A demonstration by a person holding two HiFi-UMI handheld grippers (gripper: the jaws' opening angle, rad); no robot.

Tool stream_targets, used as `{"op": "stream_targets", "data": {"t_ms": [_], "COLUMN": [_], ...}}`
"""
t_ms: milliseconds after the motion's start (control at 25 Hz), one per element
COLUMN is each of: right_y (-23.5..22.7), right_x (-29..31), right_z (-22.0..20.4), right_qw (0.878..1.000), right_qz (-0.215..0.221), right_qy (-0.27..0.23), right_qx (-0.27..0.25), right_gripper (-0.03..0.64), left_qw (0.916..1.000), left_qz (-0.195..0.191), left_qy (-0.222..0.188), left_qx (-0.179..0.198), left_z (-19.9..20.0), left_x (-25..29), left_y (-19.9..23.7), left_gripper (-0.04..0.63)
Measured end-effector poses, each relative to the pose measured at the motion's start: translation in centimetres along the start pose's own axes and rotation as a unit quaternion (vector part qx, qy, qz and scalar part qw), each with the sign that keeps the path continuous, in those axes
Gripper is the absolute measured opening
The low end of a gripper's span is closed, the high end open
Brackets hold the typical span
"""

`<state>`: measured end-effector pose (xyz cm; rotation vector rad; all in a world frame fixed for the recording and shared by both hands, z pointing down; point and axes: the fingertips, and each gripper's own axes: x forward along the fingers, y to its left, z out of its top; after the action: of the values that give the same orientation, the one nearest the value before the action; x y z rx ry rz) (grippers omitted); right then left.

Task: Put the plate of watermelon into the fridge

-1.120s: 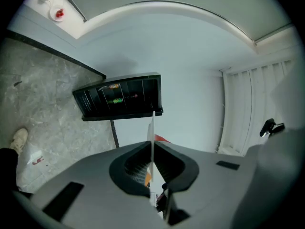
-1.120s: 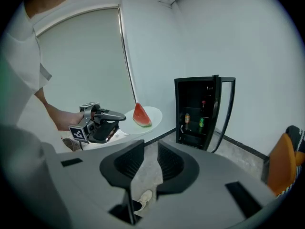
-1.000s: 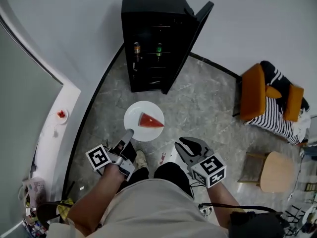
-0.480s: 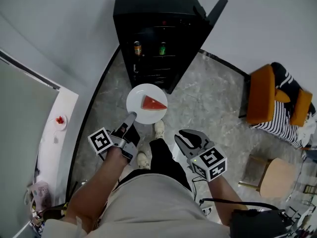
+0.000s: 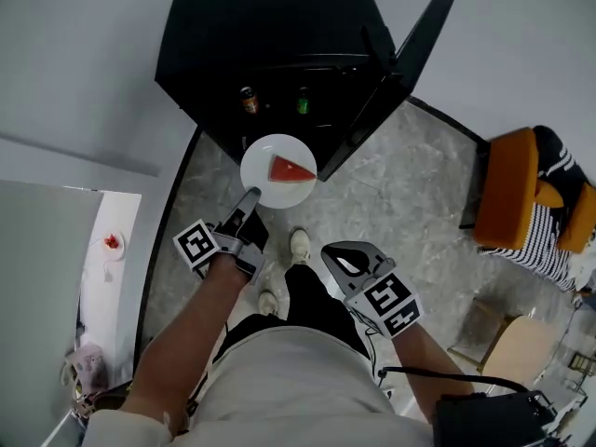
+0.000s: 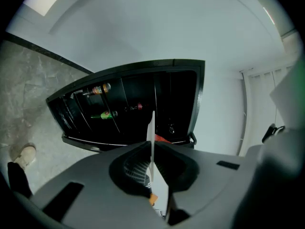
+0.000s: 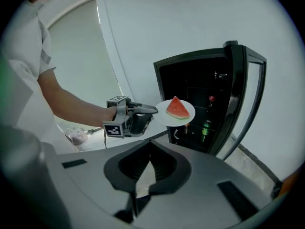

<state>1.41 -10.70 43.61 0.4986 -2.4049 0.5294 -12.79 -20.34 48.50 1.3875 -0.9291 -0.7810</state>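
Note:
A white plate with a red watermelon wedge hangs level in front of the open black fridge. My left gripper is shut on the plate's near rim. In the left gripper view the plate shows edge-on between the closed jaws, with the fridge shelves behind. My right gripper sits lower right near my legs, shut and holding nothing. In the right gripper view the plate, the wedge and the left gripper show before the fridge.
The fridge door stands swung open to the right of the plate. Two bottles lie on a shelf inside. An orange chair with striped cloth and a wooden stool stand to the right. A white ledge runs along the left.
The person has stepped towards the fridge, which now looms larger. The plate, still in the left gripper, has come up to the fridge's opening. The right gripper stays by the legs.

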Motion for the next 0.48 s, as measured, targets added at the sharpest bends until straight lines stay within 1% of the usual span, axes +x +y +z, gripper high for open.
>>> {"op": "stream_targets", "data": {"t_ms": [240,400,480], "right_y": [-5.1,-7.9,-8.9], "right_x": [1.3,1.7,1.9], "right_z": [0.1,-0.5,-0.5], "right_qw": [1.0,0.999,0.999], "right_qz": [0.015,0.009,0.007], "right_qy": [0.021,0.032,0.035], "right_qx": [0.011,0.017,0.021], "right_gripper": [0.014,0.014,0.014], "left_qw": [0.9999,0.9996,0.9994], "left_qz": [0.009,0.019,0.029], "left_qy": [-0.013,-0.02,-0.02], "left_qx": [-0.001,-0.001,0.005], "left_z": [2.9,4.4,5.2], "left_x": [7.5,11.6,13.2], "left_y": [3.3,5.8,7.1], "left_gripper": [0.026,0.026,0.026]}}
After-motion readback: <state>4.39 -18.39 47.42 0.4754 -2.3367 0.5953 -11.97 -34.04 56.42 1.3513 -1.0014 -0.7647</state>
